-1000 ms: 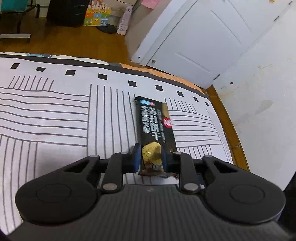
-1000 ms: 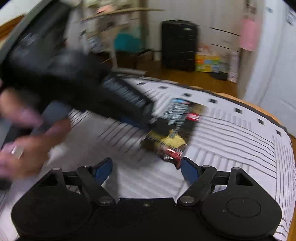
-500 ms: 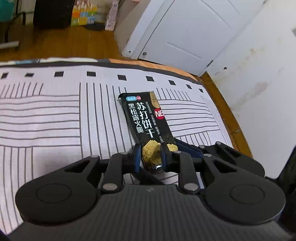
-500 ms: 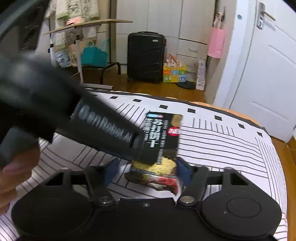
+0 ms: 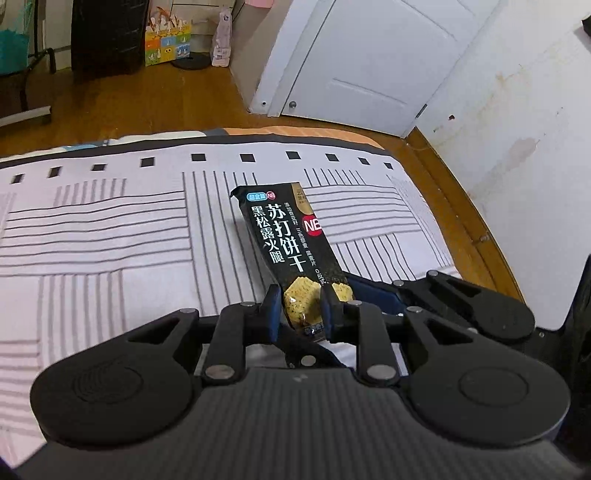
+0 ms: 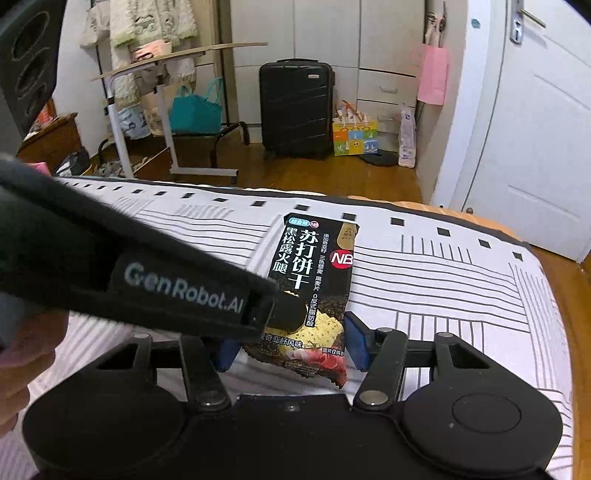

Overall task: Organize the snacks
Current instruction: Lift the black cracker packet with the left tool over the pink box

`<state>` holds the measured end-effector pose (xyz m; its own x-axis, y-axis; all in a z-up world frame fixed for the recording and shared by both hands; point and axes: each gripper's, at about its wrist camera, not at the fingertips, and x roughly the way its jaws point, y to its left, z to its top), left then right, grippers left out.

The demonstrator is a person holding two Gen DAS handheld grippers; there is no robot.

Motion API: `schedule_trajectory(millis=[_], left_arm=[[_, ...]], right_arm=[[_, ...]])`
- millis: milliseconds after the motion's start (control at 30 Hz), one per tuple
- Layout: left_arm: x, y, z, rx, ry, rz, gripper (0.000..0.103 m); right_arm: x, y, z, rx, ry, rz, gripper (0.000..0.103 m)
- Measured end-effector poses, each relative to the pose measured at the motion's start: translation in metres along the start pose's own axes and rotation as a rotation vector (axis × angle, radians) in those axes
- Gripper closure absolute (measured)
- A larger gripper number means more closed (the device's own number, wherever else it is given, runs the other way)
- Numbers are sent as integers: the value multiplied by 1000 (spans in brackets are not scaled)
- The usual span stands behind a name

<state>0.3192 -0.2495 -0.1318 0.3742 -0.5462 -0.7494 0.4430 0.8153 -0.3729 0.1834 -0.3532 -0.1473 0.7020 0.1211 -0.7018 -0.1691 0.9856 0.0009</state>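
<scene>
Striped bed cover (image 5: 110,236) – nothing visibly resting on it.

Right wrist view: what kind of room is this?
Most likely a bedroom at home: a bed with a striped white cover, a black hard-shell suitcase on the wooden floor, and white built-in wardrobes beside a white panel door.
</scene>
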Motion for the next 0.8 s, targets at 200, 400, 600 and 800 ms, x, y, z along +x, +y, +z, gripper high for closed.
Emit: schedule_trajectory(millis=[200, 400, 600, 800], left_arm=[[-41, -10, -18, -2, 26, -19, 82], [-84, -27, -48, 105, 39, 16, 82], [-128, -25, -73, 121, 55, 35, 82], [-172, -27, -97, 148, 44, 68, 82]], right_arm=[[-38, 25, -2, -14, 41, -18, 41], [-74, 51, -18, 13, 60, 15, 42], [-110, 90, -35, -2, 35, 23, 42], [-138, 122, -40, -13, 21, 40, 43]])
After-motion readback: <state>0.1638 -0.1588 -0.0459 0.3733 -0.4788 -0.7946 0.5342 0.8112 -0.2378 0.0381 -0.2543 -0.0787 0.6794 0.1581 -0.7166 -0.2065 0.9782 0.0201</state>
